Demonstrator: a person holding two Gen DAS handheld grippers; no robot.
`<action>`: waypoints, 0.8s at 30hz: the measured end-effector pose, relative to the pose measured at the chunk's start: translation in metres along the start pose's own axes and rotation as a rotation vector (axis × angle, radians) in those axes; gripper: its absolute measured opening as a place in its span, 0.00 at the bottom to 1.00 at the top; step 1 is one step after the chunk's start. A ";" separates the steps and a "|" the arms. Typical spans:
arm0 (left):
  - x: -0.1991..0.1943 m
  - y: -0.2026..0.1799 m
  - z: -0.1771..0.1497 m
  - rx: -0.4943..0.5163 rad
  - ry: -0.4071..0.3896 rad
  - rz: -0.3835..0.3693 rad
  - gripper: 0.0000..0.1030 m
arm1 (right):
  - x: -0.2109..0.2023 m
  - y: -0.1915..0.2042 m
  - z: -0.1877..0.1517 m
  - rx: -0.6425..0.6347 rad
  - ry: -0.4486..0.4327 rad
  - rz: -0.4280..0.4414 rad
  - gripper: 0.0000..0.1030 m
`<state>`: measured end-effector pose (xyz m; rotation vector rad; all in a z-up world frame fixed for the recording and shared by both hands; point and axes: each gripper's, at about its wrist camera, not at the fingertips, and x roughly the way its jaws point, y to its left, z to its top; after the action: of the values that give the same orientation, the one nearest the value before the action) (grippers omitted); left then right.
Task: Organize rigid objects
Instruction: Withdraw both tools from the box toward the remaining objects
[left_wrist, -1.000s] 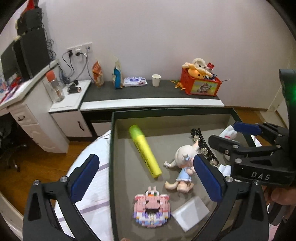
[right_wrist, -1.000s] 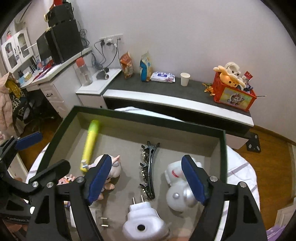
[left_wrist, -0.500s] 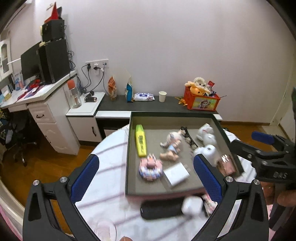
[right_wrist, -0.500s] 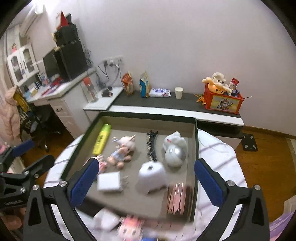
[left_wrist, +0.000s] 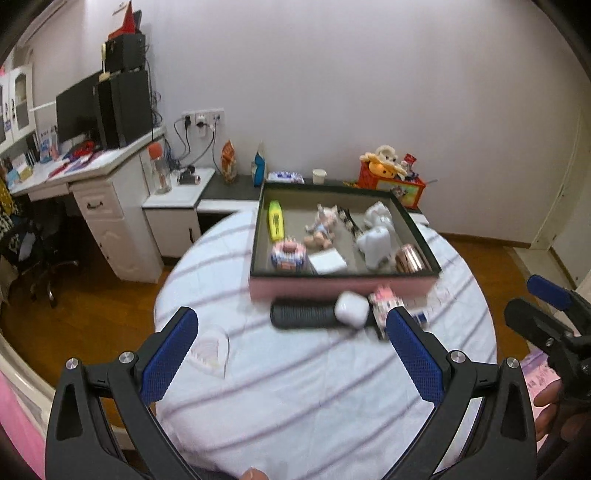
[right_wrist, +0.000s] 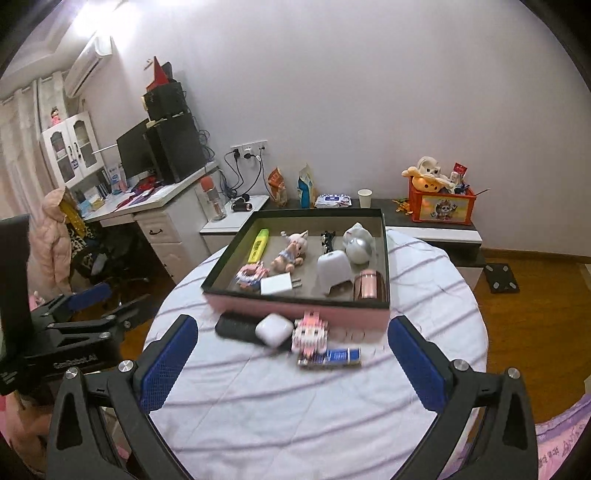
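A pink-walled box (left_wrist: 332, 287) (right_wrist: 295, 311) with a dark rim stands at the far side of a round table with a striped cloth (left_wrist: 314, 387). It holds a yellow highlighter (left_wrist: 275, 220), a doll (left_wrist: 323, 225), a white charger (right_wrist: 277, 285), a rose-gold cylinder (right_wrist: 365, 285) and several other small items. In front of the box lie a black case (left_wrist: 301, 314), a white earbud case (right_wrist: 273, 328), a pink brick figure (right_wrist: 310, 332) and a blue pack (right_wrist: 338, 357). My left gripper (left_wrist: 291, 318) (right_wrist: 122, 301) and right gripper (right_wrist: 291, 322) (left_wrist: 524, 295) hang open and empty, short of these items.
A clear plastic piece (left_wrist: 210, 347) lies on the cloth at the near left. Behind the table runs a low dark-topped cabinet (right_wrist: 436, 226) with an orange toy crate (right_wrist: 441, 207) and a paper cup (right_wrist: 365, 198). A white desk (left_wrist: 92, 192) stands at left.
Both grippers have drawn back and upward from inside the box, so the whole table shows now. The right jaws spread wider early on. Nothing was picked up.
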<state>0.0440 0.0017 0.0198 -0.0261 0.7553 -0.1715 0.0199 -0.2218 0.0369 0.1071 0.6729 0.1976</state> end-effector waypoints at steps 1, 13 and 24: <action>-0.002 0.000 -0.007 -0.009 0.006 -0.010 1.00 | -0.004 0.001 -0.005 0.002 -0.002 -0.010 1.00; -0.002 0.017 -0.071 -0.109 0.103 -0.062 1.00 | -0.012 0.002 -0.052 0.010 0.071 -0.030 1.00; -0.019 0.015 -0.064 -0.081 0.036 -0.032 1.00 | -0.011 0.006 -0.056 0.008 0.075 -0.023 1.00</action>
<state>-0.0110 0.0222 -0.0152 -0.1129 0.7982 -0.1725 -0.0248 -0.2160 0.0009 0.1004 0.7492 0.1774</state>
